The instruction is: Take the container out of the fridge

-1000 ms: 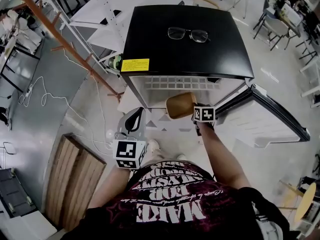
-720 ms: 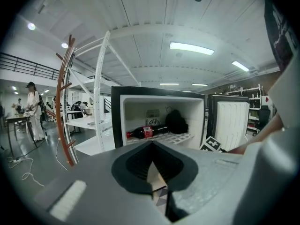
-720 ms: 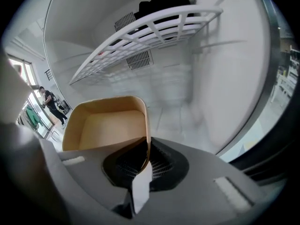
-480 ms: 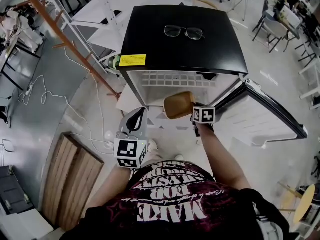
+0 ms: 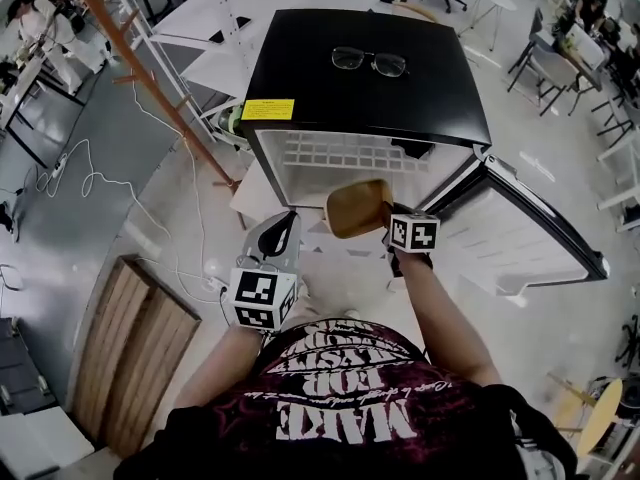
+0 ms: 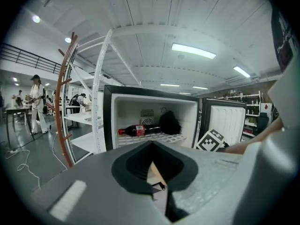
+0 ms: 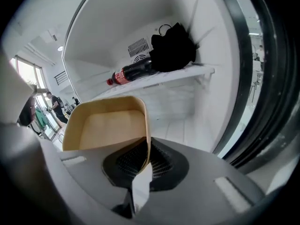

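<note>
Shows, at far left from the head view, a slatted brown wooden panel flat on the grey floor. Shows next the left gripper, grey with a square-marker cube on its back, aimed towards the fridge. Confirms in the left gripper view that this gripper is clenched shut on nothing, tips meeting.

Shows at centre a small black-topped fridge with a white interior, thin-framed spectacles lying on its top. Reveals inside, on the white wire shelf, a dark cola bottle with a red label lying on its side, touching a black bundle to its right.

Places the tan square paper container in the air at the mouth of the fridge, clear of the shelf and lower than it. Shows the right gripper pinching one side wall of the empty container, jaws clamped thin on the rim.

Ends at right with the white-lined fridge door, swung wide open.
</note>
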Demonstrator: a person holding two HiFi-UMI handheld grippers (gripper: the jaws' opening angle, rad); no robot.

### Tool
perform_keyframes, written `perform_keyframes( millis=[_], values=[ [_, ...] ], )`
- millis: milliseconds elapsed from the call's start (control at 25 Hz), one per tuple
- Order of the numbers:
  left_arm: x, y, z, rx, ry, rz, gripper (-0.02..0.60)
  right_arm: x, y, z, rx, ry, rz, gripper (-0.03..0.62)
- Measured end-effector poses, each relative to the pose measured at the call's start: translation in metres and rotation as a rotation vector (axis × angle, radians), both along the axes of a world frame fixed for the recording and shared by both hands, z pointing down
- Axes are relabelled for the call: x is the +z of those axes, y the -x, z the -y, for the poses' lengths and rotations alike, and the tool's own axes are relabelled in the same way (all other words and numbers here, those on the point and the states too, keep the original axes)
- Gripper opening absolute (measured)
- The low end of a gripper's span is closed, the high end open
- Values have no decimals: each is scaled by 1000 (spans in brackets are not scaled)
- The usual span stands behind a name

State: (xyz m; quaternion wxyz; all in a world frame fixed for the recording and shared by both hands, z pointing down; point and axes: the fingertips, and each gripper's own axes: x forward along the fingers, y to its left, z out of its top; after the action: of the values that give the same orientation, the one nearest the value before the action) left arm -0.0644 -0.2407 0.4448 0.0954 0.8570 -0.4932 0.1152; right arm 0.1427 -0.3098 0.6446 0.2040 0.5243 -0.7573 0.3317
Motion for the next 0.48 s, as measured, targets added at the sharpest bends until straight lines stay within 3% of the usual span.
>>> perform_keyframes(
  millis=[480],
  values=[
    [5, -31, -20, 58, 48, -37, 28, -49, 8, -10, -37, -62, 76, 32]
  ],
)
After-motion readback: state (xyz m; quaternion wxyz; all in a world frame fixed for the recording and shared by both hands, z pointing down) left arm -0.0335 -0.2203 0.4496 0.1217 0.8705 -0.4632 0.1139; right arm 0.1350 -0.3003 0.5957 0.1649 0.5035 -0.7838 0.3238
